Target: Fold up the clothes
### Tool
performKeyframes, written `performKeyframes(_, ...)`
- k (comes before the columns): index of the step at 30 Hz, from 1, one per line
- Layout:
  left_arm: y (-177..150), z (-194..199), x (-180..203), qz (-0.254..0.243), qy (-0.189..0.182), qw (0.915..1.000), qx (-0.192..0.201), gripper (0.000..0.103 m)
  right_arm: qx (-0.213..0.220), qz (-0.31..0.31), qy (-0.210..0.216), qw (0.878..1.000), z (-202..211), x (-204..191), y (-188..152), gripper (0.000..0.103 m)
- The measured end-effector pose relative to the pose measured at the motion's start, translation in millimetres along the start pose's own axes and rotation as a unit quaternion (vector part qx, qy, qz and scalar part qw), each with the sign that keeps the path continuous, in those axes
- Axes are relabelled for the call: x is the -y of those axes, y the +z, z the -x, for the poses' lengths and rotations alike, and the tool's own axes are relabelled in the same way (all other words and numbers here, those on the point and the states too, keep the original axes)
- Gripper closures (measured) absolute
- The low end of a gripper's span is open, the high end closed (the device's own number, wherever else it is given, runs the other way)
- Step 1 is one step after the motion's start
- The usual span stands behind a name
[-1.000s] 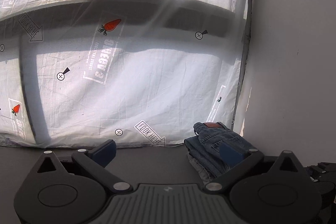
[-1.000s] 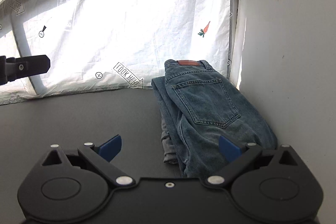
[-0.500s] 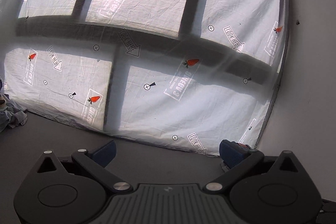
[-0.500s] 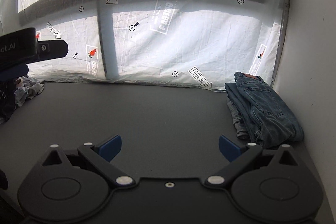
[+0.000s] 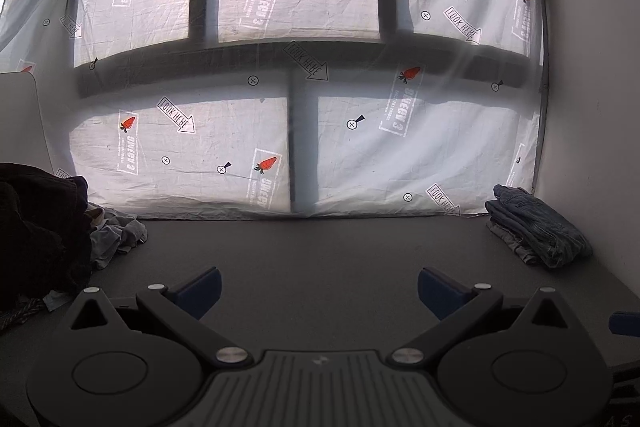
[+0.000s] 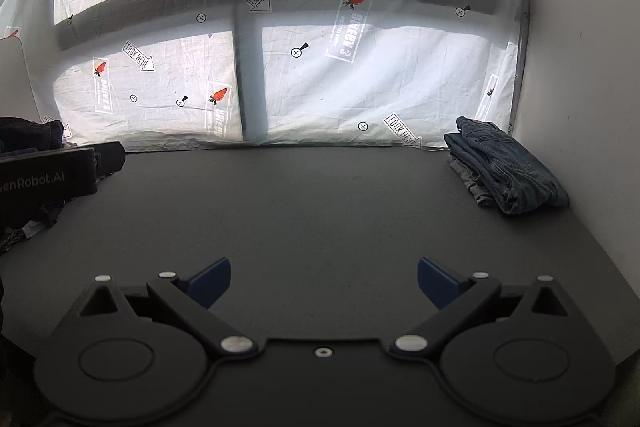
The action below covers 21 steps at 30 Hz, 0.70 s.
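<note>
This looks like a staged data-collection room rather than a lived-in home. Ahead of the left claw (image 5: 319,289), a window (image 5: 304,75) is covered with white film (image 5: 224,147) printed with carrots, crosshair marks and "LOOK HERE" arrows. A bare dark bench (image 5: 340,251) meets plain white walls (image 5: 592,87). Folded jeans (image 6: 506,167) sit far right, loose clothes (image 5: 80,227) far left.

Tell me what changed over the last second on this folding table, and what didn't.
Both grippers drew back from the folded jeans toward the near side of the table; the left gripper also swung left, bringing the unfolded clothes pile into view. Nothing was taken hold of or let go. The right gripper and the left stayed open and empty, and the jeans stayed folded in the far right corner.
</note>
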<state>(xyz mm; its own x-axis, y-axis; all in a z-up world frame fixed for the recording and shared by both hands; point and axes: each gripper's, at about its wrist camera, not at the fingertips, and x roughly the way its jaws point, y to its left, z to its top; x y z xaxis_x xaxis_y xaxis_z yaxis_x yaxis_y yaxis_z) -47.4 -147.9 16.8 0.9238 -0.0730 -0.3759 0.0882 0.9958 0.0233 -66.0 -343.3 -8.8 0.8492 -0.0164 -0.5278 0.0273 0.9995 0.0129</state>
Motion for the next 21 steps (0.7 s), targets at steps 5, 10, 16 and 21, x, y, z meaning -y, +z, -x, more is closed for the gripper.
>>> performKeyframes(5,-22.8,22.3,-21.7,-0.015,0.011,0.9996,-0.021,0.000,-0.014,0.008,0.005,1.000,19.0,-28.3,-22.4,0.002)
performKeyframes(10,-33.3,31.9,-38.3,-0.008,0.015,0.9992,-0.036,0.000,-0.012,0.017,0.001,1.000,28.4,-42.1,-30.2,0.002)
performKeyframes(16,-36.4,36.7,-50.6,0.000,0.023,0.9990,-0.040,0.000,-0.005,0.008,-0.003,1.000,33.6,-48.3,-31.7,0.002)
performKeyframes(21,-31.4,36.0,-57.8,-0.003,0.028,0.9990,-0.036,0.000,0.000,0.017,0.002,1.000,33.2,-56.3,-28.9,0.002)
